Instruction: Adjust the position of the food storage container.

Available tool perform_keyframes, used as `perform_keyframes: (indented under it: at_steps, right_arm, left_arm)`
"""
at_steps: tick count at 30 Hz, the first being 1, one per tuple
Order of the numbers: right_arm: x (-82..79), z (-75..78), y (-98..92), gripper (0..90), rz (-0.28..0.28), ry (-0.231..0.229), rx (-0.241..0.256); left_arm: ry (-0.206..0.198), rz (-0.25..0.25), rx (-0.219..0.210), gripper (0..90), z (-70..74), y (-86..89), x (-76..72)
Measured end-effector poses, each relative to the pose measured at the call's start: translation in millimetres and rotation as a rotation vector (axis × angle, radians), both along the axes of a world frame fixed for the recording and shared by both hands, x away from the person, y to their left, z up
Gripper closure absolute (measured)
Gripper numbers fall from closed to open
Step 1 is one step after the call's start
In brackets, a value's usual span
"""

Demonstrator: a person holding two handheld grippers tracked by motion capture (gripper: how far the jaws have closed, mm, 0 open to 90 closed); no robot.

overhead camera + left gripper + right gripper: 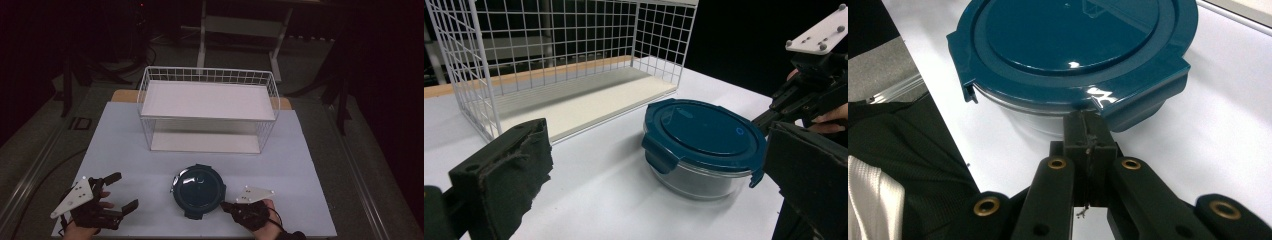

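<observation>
From the high view, a round container (198, 191) with a dark teal lid sits on the white table (310, 170), near the front edge and in front of the white wire rack (207, 107); being round, it has no long axis, but its latch tabs jut out at the rim, one toward the rack and one toward the person. The left gripper (120, 192) rests well to the container's left with its jaws spread wide and empty, while the right gripper (223, 204) has its tip at the container's near right rim. In the left gripper view, the container (704, 145) stands upright just in front of the rack (559, 60), a clear glass bowl under the glossy teal lid, with one latch tab hanging down toward the camera; the right gripper (760, 120) meets its far rim. In the right gripper view, the jaws are pressed together, their tip against the lid's edge beside a folded-down latch tab of the container (1073, 55); whether anything is pinched between them I cannot tell.
</observation>
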State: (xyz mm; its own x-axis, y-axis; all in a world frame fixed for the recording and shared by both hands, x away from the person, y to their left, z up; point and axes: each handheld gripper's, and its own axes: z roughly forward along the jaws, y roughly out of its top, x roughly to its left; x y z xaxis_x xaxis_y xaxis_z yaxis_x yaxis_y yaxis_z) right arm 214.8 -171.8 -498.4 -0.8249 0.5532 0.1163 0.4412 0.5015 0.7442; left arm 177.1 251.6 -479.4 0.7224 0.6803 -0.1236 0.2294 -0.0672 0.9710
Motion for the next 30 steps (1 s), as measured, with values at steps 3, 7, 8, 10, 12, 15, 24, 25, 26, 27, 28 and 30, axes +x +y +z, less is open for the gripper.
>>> perform_keyframes:
  at_steps: [3,7,8,10,12,15,24,25,26,27,28,30]
  right_arm:
    - [2.8,-0.3,2.8,90.0,0.005,0.000,0.003]
    - [7.6,-0.4,7.5,90.0,0.009,-0.001,0.002]
    - [8.7,-0.5,8.9,90.0,0.012,0.000,0.006]
    - [10.3,-0.7,12.3,90.0,0.019,-0.001,0.004]
    - [12.1,-0.6,16.0,90.0,0.025,-0.007,0.000]
    - [16.9,-0.9,19.8,90.0,0.025,-0.008,0.001]
    - [28.0,-1.7,29.5,90.0,0.026,-0.026,-0.001]
    - [29.0,-1.8,30.2,90.0,0.026,-0.031,-0.003]
    - [29.9,-1.8,30.8,90.0,0.023,-0.031,-0.003]
    - [31.1,-1.9,31.1,90.0,0.020,-0.034,-0.004]
    - [32.3,-2.0,31.3,90.0,0.018,-0.029,-0.001]
    - [33.7,-2.3,31.9,90.0,0.019,-0.031,0.001]
  left_arm:
    - [-0.001,-0.001,0.000,0.0,-0.1,-0.1,-0.1]
    - [0.002,-0.001,-0.001,0.0,-0.2,0.0,0.0]
    - [0.002,-0.002,0.000,0.0,-0.2,-0.1,0.0]
    - [0.002,-0.004,0.000,0.0,-0.2,-0.2,-0.1]
    - [0.001,-0.005,0.000,0.0,-0.1,-0.2,-0.1]
    - [0.003,-0.007,-0.001,0.0,-0.3,-0.3,-0.2]
    - [0.006,-0.014,0.003,0.0,-0.7,-0.8,0.1]
    - [0.006,-0.014,0.002,0.0,-0.6,-0.8,0.0]
    - [0.005,-0.014,0.003,0.0,-0.6,-0.8,0.0]
    - [0.005,-0.014,0.001,0.0,-0.7,-0.8,0.0]
    - [0.007,-0.015,0.003,0.0,-0.8,-0.8,0.1]
    - [0.007,-0.016,0.004,0.0,-1.0,-1.1,0.2]
